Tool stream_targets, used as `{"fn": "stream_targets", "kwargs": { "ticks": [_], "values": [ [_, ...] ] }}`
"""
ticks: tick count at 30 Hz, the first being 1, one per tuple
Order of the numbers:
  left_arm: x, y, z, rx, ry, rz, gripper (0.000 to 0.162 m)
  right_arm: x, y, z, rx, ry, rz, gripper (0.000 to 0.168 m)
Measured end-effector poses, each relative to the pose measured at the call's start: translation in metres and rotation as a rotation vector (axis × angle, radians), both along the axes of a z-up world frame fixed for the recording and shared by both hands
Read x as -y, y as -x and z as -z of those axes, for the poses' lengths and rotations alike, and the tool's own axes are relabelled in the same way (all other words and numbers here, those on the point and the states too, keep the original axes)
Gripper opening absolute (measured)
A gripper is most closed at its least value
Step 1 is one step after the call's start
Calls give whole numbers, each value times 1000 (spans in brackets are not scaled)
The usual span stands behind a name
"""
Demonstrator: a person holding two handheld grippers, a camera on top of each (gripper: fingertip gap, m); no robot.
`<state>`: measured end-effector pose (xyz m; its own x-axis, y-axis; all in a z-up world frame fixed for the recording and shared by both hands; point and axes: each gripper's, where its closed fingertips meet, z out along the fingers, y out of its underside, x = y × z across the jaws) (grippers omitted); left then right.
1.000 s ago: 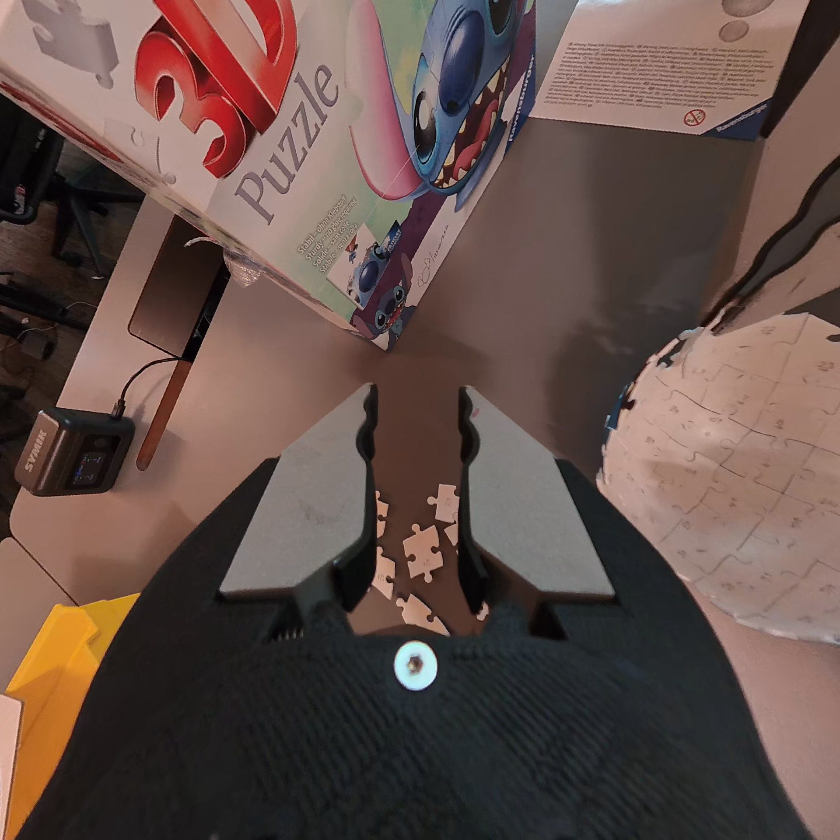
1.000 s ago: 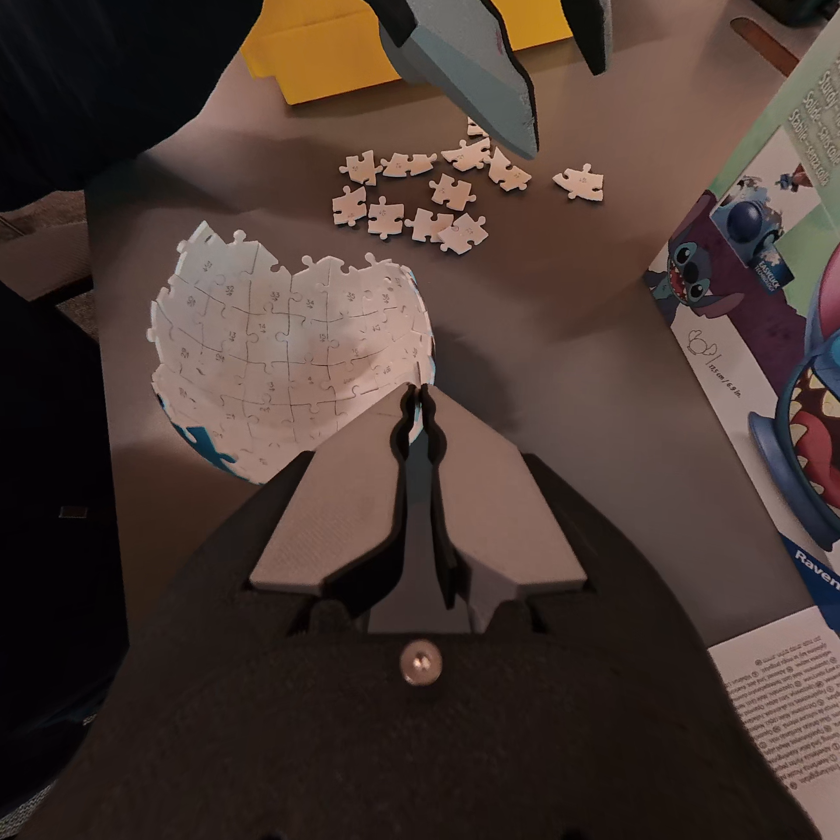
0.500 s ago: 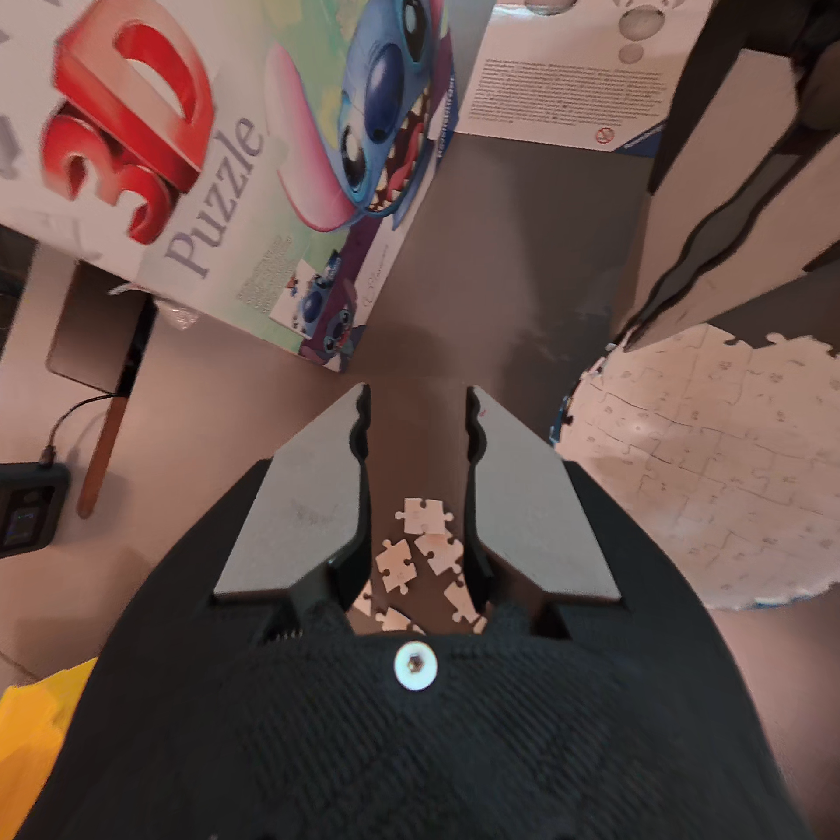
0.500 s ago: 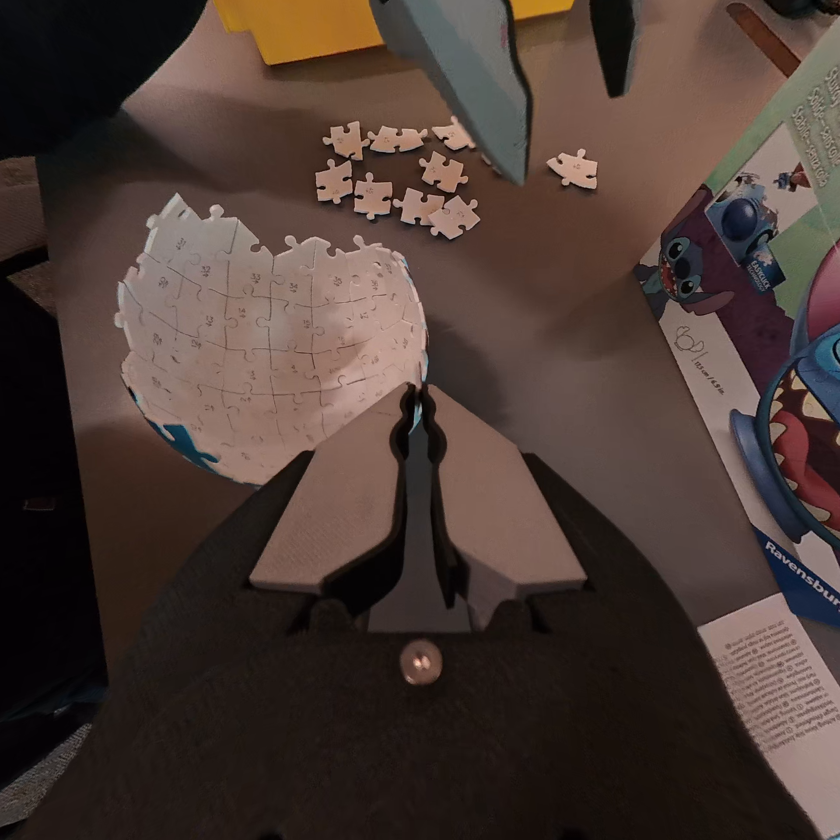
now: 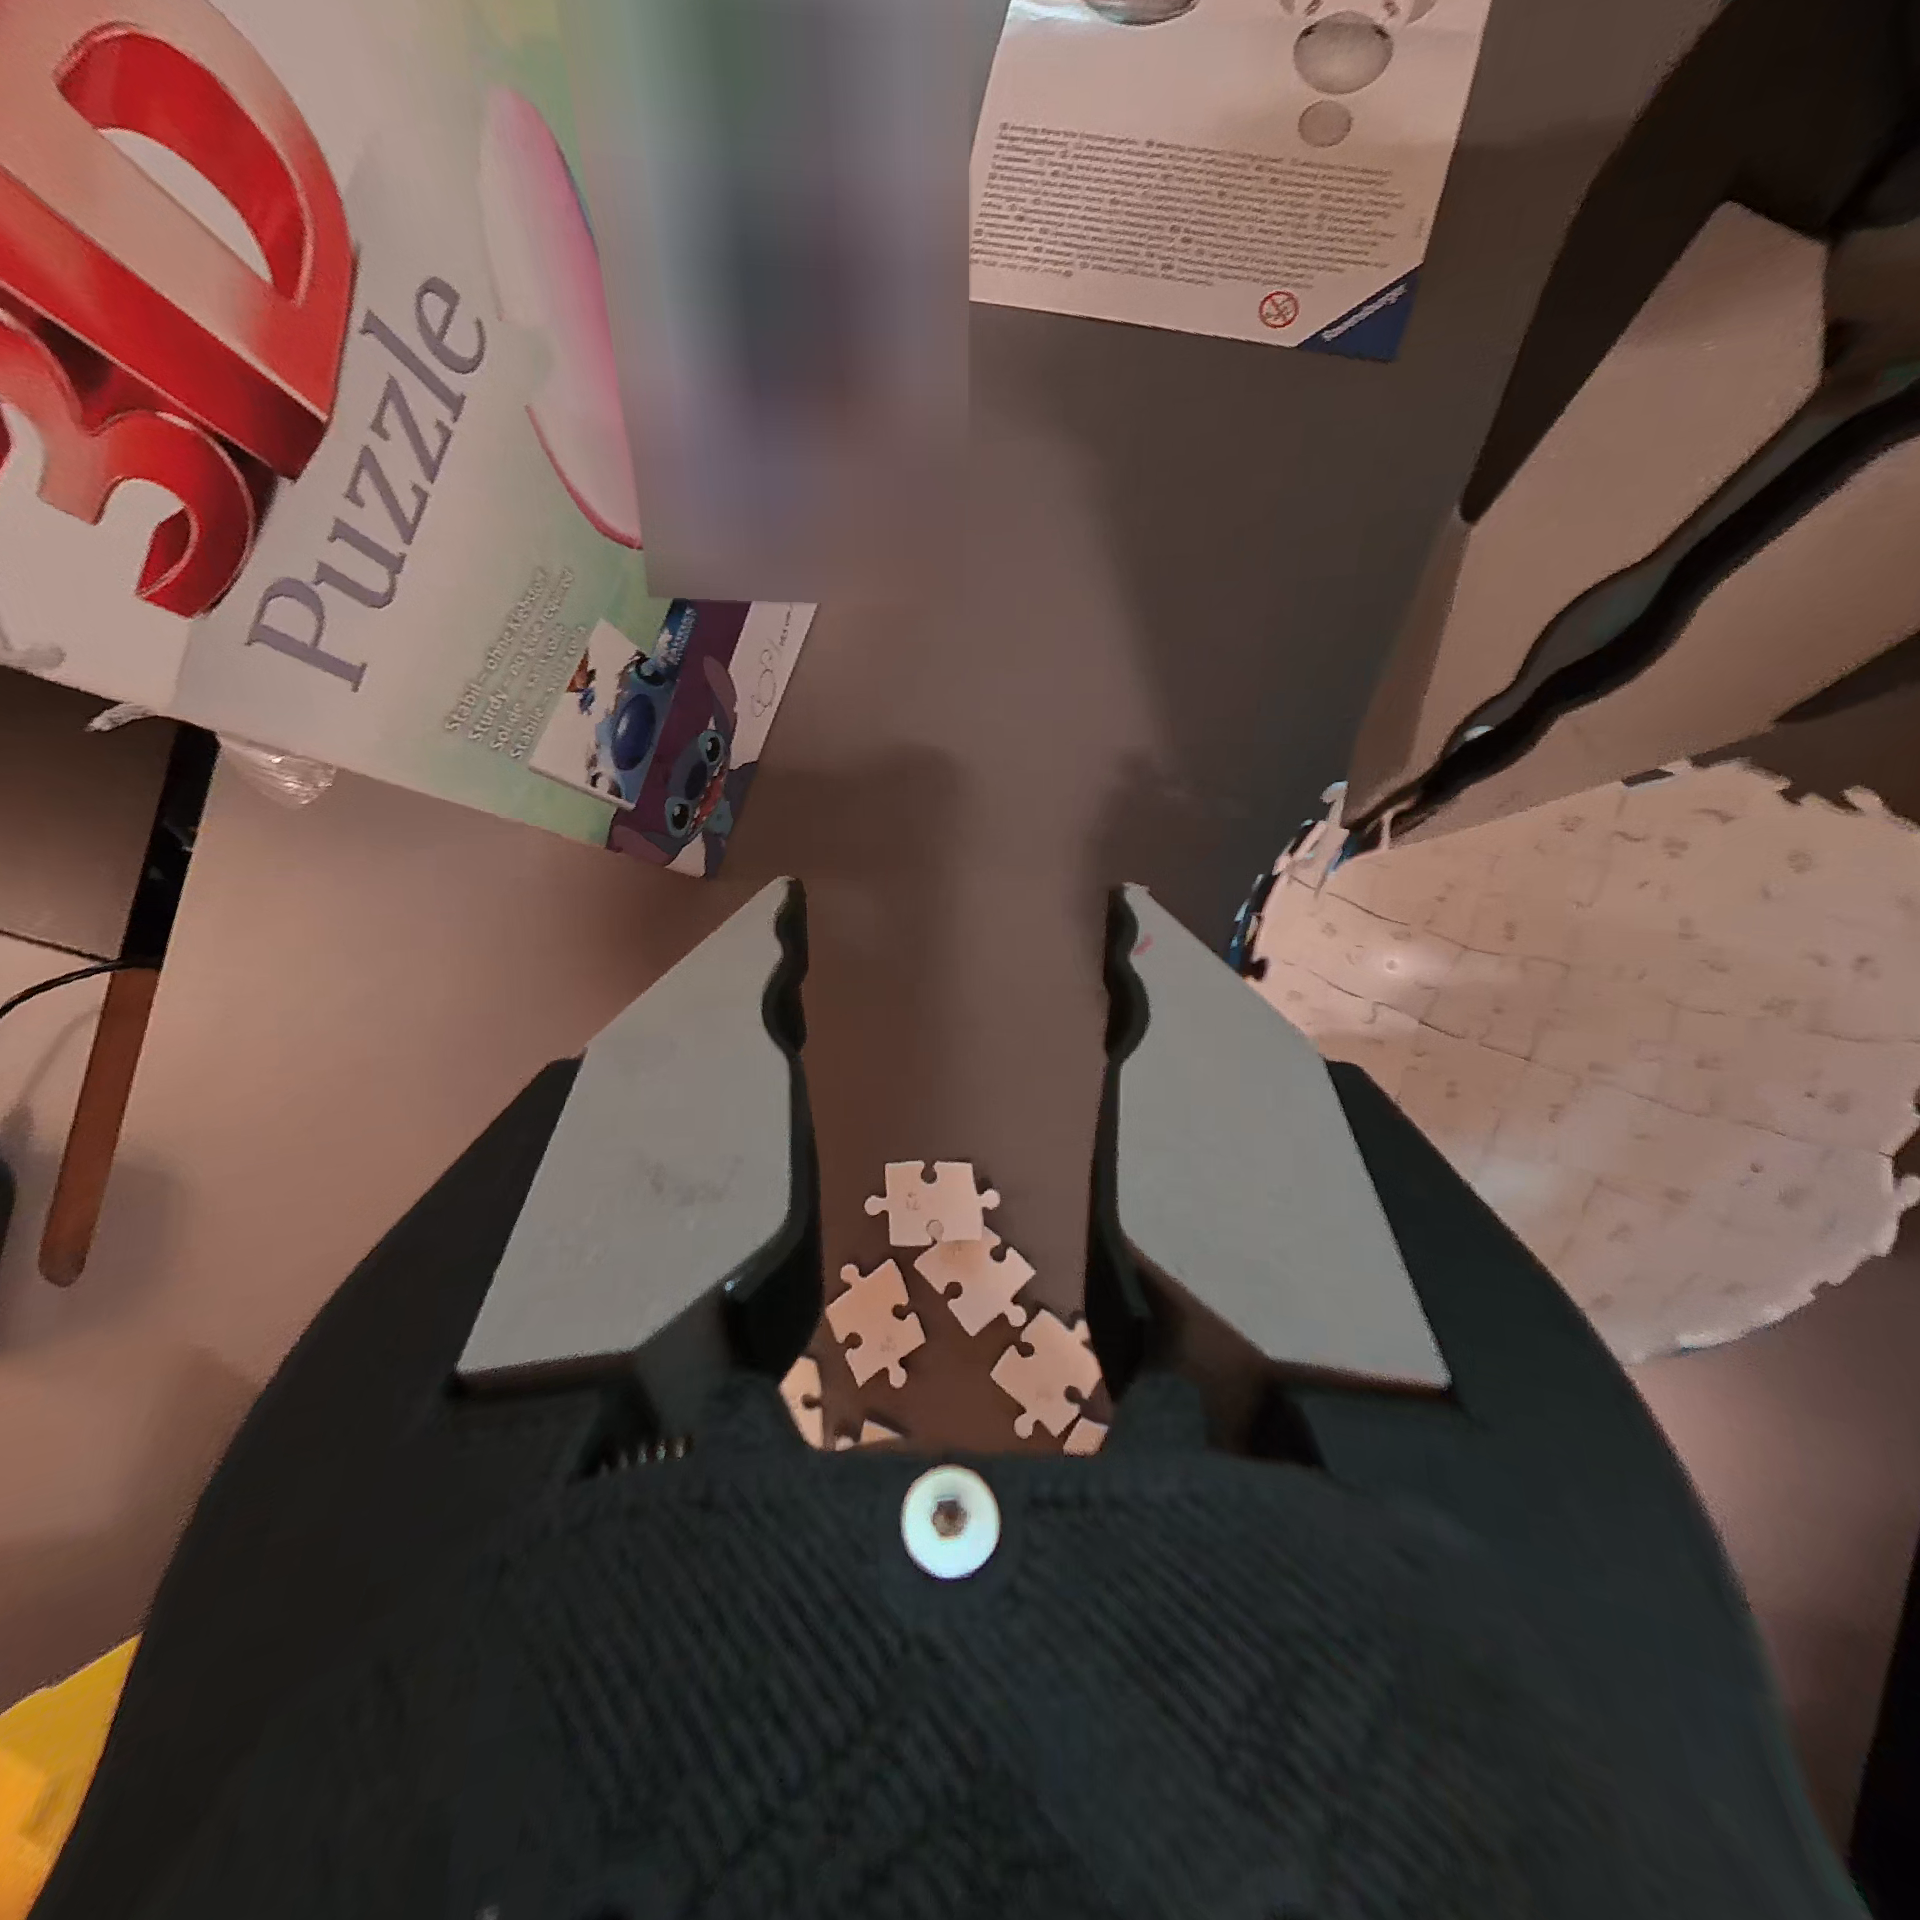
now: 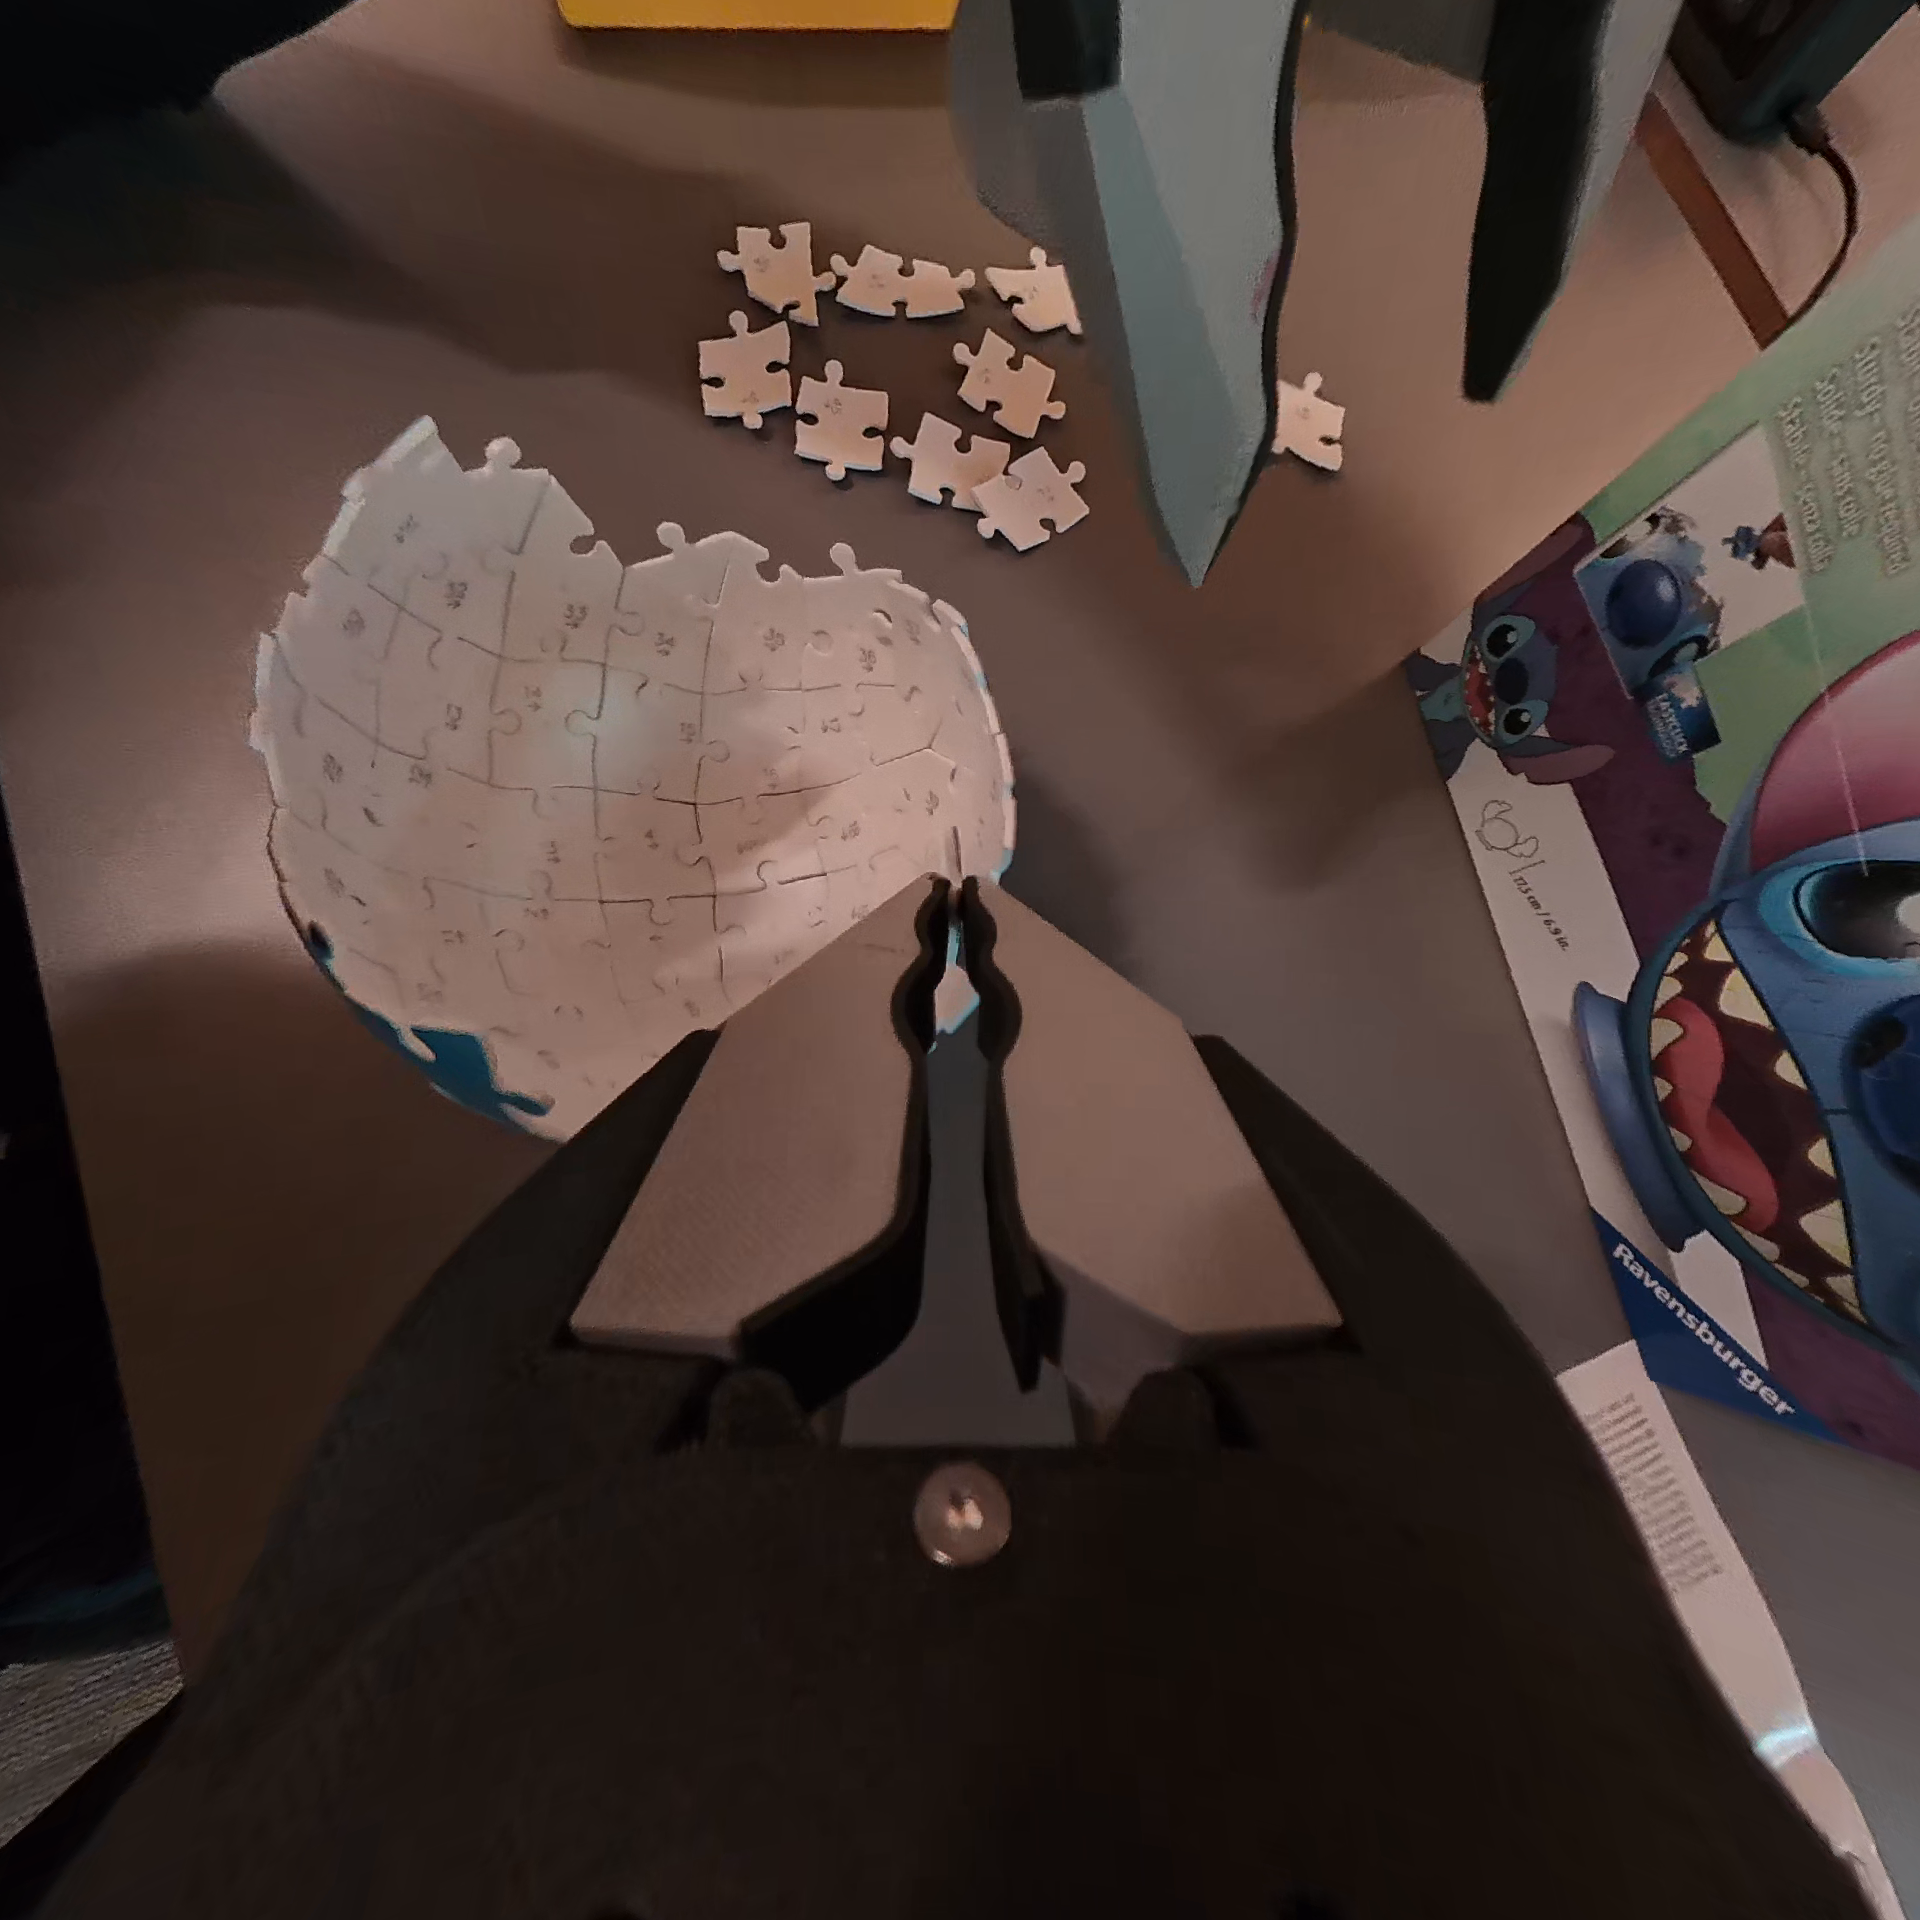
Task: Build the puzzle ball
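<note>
The half-built puzzle ball is a white bowl-shaped shell with blue on its outside, lying on the grey table. My right gripper is shut on the shell's near rim and holds it tilted. The shell also shows at the right of the left wrist view, with the right gripper's fingers above it. Several loose white pieces lie beyond the shell. My left gripper is open and empty, hovering over those pieces. One of its fingers hangs over the right end of the cluster.
The colourful puzzle box lies to the left of the left gripper and shows at the right of the right wrist view. A white instruction sheet lies beyond. A yellow bin stands behind the pieces.
My left gripper has moved in over the loose pieces and its jaws have opened wider. My right gripper has stayed shut on the shell's rim, shifting it only slightly.
</note>
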<state>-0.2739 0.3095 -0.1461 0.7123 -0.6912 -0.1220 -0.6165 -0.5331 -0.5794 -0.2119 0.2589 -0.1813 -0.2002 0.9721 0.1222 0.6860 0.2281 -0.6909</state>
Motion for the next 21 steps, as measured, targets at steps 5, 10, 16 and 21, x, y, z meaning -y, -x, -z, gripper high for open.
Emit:
{"fn": "stream_targets", "kwargs": {
  "ticks": [5,10,16,21],
  "values": [
    [2,-8,4,26,27,31,56,-4,-1,-1,34,-107,34,0],
    [2,-10,7,64,55,33,56,-1,-2,1,62,-161,42,0],
    [9,-22,9,131,115,76,56,2,-1,-2,54,-158,33,0],
    [19,-31,10,139,140,131,57,-1,-2,3,74,-168,47,0]
  ]
}}
